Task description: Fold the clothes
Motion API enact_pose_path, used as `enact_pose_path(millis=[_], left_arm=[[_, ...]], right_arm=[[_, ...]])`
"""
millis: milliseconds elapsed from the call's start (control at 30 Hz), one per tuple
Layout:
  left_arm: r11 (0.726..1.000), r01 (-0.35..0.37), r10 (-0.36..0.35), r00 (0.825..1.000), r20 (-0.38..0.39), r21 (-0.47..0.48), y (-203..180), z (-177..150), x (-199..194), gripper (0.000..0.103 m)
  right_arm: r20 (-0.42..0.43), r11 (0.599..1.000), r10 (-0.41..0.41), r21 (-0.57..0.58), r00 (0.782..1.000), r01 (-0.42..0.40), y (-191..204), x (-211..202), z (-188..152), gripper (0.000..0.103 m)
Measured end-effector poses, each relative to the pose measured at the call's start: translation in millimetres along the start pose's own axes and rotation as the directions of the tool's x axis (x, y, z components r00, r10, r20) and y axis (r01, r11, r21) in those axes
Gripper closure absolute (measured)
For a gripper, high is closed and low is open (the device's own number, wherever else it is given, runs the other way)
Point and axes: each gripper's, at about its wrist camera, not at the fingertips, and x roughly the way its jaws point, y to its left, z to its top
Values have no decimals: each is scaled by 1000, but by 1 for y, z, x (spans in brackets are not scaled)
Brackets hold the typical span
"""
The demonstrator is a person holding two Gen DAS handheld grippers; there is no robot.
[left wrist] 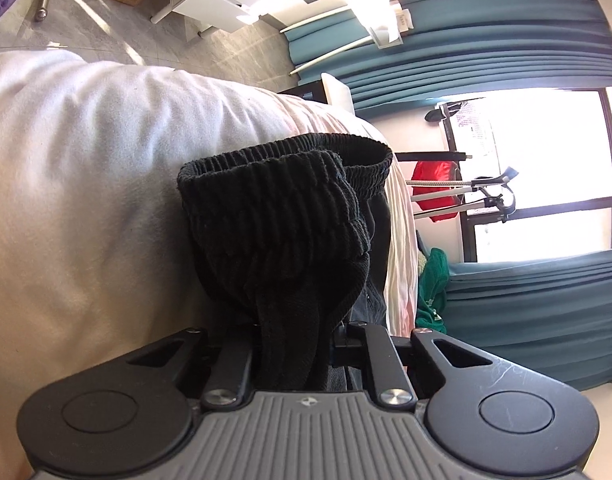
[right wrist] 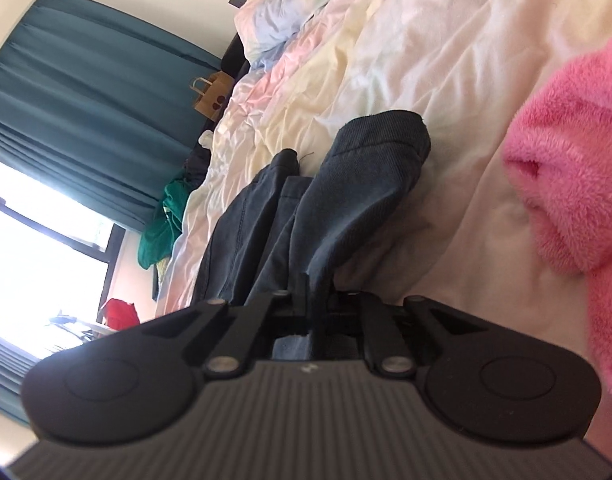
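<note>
left gripper pinches the ribbed waistband of the dark trousers, right gripper pinches a leg end, garment lying near the bed edge, folding looks barely begun.

The left tool's fingertips are buried in the bunched black garment, so the pads cannot be seen. The right tool's tips likewise vanish under dark blue cloth. The pink fleece is cut off by the right edge. The window is blown out to white. The right wrist view is soft throughout.
</note>
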Motion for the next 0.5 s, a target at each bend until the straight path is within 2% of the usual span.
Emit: enact_pose_path(millis=[133,300,400,500], left_arm=[[997,72,-73,997,35,8,-10,-4,-31,92],[981,181,-184,982,46,76,-50,-9,-57,93],[976,207,-211,975,71,62,-86,-5,-40,93],[972,230,-233,967,99,45,-124,3,-11,93]], right_arm=[[78,1000,4,27,997,-6,4,-24,4,96],[156,999,34,-16,987,-32,20,-51,17,96],[167,998,67,7,984,-69,38,-49,25,96],[162,996,86,-34,983,-82,79,-28,33,96]])
